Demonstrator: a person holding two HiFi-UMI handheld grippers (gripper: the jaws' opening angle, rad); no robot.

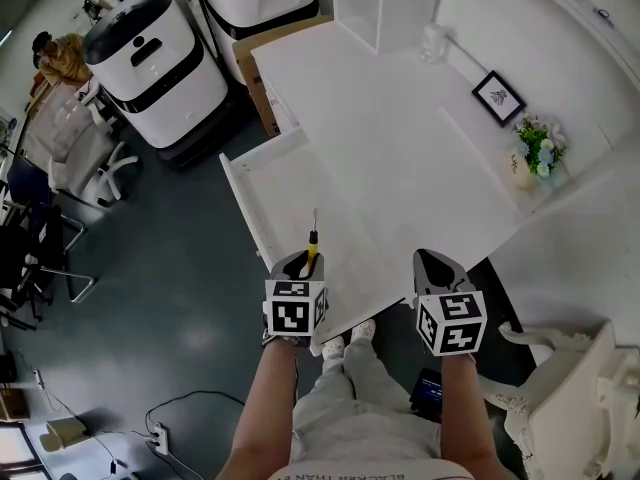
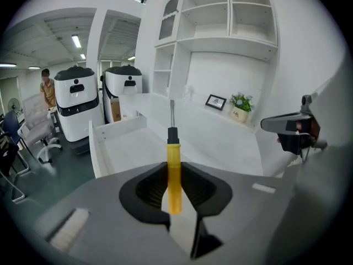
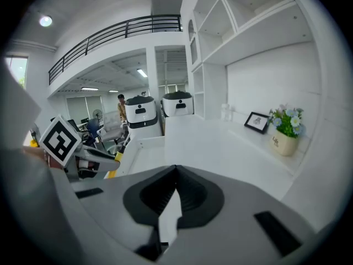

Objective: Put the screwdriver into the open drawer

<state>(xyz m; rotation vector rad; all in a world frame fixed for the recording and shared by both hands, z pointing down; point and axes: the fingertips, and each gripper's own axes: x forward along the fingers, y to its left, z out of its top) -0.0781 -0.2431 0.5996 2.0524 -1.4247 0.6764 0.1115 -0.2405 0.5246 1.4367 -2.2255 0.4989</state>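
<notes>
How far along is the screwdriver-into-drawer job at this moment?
Done: the drawer stands open and the screwdriver is picked up. In hand: the left gripper clamps its yellow handle, shaft over the drawer. Left: lower it in and release. The right gripper is empty, jaws together.

In the head view the lower end of the screwdriver (image 1: 312, 245), its yellow handle, is hidden behind the left gripper (image 1: 303, 264), and its tip is too thin to tell its kind. The same gripper covers the near corner of the drawer (image 1: 270, 183); in the left gripper view the gripper's grey body hides the drawer's near part. The person's forearms (image 1: 262, 408) are cut off by the bottom edge. The print in the picture frame (image 1: 498, 98) is too small to make out. The shelf unit (image 1: 365, 3) is cut by the top edge, the chair (image 1: 575, 398) by the right edge. A dark object (image 1: 428, 392) by the person's legs is half hidden and cannot be identified
</notes>
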